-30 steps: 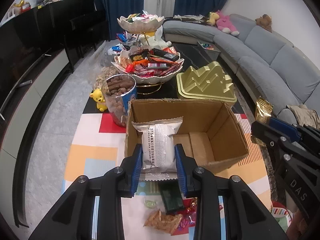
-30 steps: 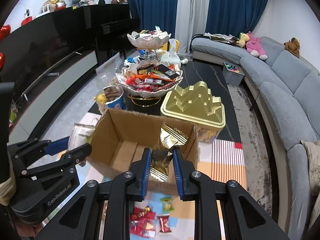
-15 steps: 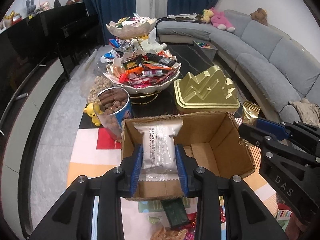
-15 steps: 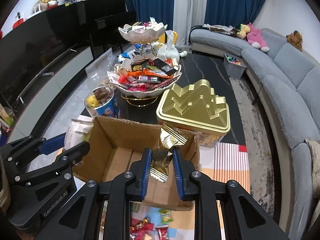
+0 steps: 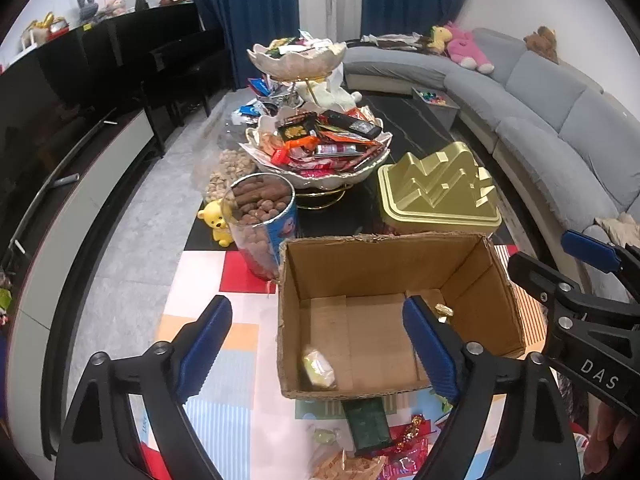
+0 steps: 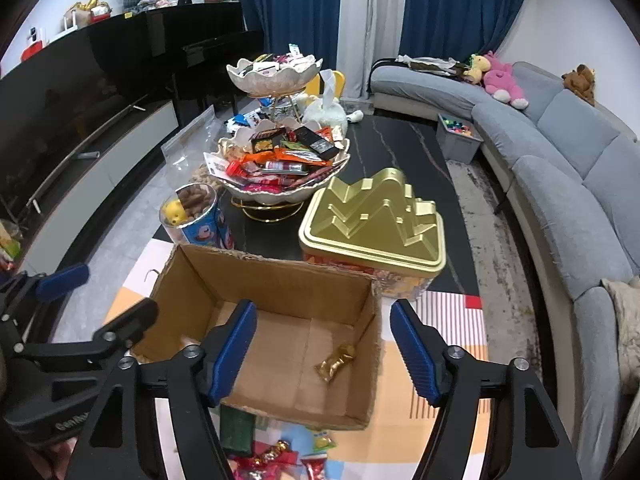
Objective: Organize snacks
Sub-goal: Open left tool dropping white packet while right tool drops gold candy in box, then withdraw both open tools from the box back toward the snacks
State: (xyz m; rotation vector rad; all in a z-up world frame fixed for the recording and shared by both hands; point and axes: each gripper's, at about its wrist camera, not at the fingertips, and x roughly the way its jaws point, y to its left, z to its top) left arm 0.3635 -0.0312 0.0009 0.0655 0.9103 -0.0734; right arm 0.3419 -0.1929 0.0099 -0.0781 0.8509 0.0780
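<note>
1. I am holding my left gripper (image 5: 316,350) over the near edge of the open brown cardboard box (image 5: 384,264). Its blue jaws are spread wide and are gripping nothing.
2. I am holding my right gripper (image 6: 322,350) over the same box. Its jaws are also wide apart and empty.
3. A small pale yellow-white snack pack (image 5: 319,368) is lying on the box floor near the front left corner. It looks soft and puffy.
4. A little shiny gold candy wrapper (image 6: 335,362) is lying on the box floor near the right wall. It looks crinkly and light.
5. I think I am at the drop step, with both snacks lying in the box.
6. More loose snacks are waiting on the bright patterned mat in front of the box: a dark green flat packet (image 5: 367,424) and some red wrapped candies (image 6: 276,456).
7. Next I think I should pull both grippers back, go low to the mat, and close gently on one snack each.
8. Behind the box, a gold mountain-shaped tin (image 6: 374,220) and a white tiered bowl of snacks (image 5: 320,148) are sitting on the dark table.
</note>
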